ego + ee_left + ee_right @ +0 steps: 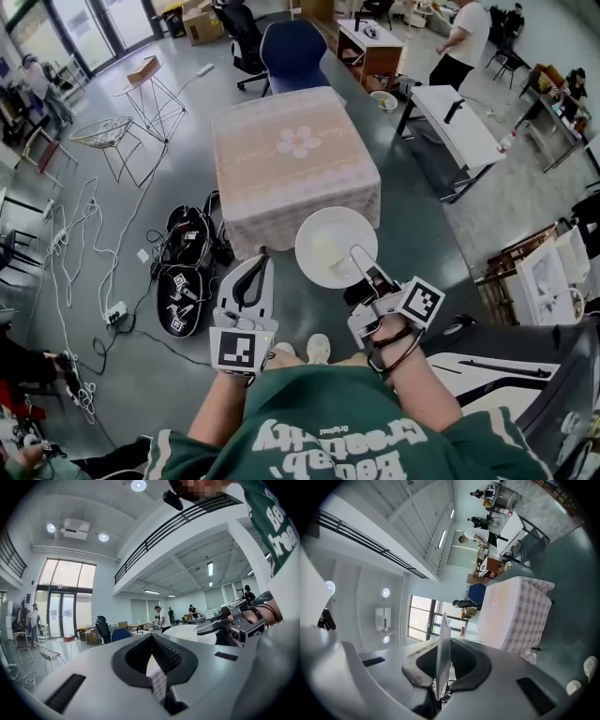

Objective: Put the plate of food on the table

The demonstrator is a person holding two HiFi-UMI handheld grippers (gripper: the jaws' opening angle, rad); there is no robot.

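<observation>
A white plate (pixel 330 234) with a pale bit of food on it hangs in the air just in front of the near edge of the square table (pixel 281 178), which has a checked cloth. My right gripper (pixel 357 253) is shut on the plate's near rim. The right gripper view shows the plate (pixel 441 653) edge-on between the jaws of the right gripper (pixel 442 641), with the table (pixel 515 616) ahead. My left gripper (pixel 262 257) is left of the plate, shut and empty. The left gripper view shows the left gripper (pixel 151 637), the plate (pixel 185 632) and the right gripper (pixel 220 626).
Black bags (pixel 184 272) and loose cables (pixel 75 244) lie on the floor left of the table. A blue chair (pixel 292 52) stands behind it, wire side tables (pixel 105 136) at far left. A white desk (pixel 455 122) and a person (pixel 464 37) are at back right.
</observation>
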